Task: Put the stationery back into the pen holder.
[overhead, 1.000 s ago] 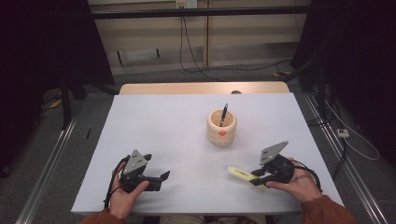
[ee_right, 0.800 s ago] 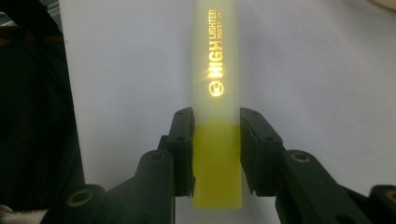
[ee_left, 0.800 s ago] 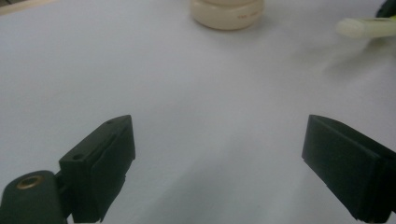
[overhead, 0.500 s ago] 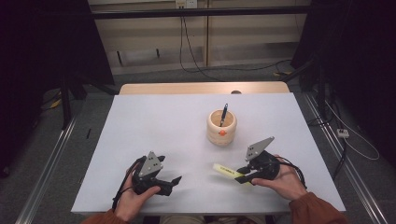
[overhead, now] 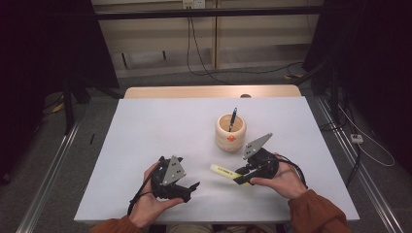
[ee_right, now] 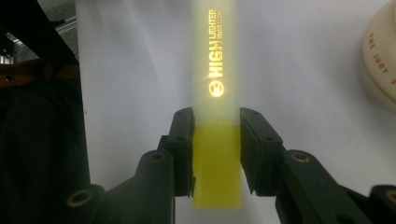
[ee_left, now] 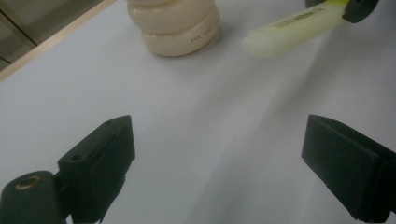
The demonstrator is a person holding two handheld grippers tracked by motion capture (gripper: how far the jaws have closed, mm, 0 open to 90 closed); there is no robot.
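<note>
The right gripper [ee_right: 215, 140] pinches a smooth, boxy yellow highlighter [ee_right: 215, 70] near its bright lower end; the pale capped end juts beyond the jaws (probably clear of the table). The left gripper [ee_left: 219, 158] stands spread. A ribbed cream pen holder [overhead: 231, 132] sits just beyond.

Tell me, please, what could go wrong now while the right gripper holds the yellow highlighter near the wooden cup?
1. The right gripper clamps the highlighter near one end, so the long free part could tilt or slip.
2. The cup already holds a black pen; the highlighter might strike it or the rim and tip the cup.
3. The left gripper is open and empty, so nothing steadies the cup.
</note>
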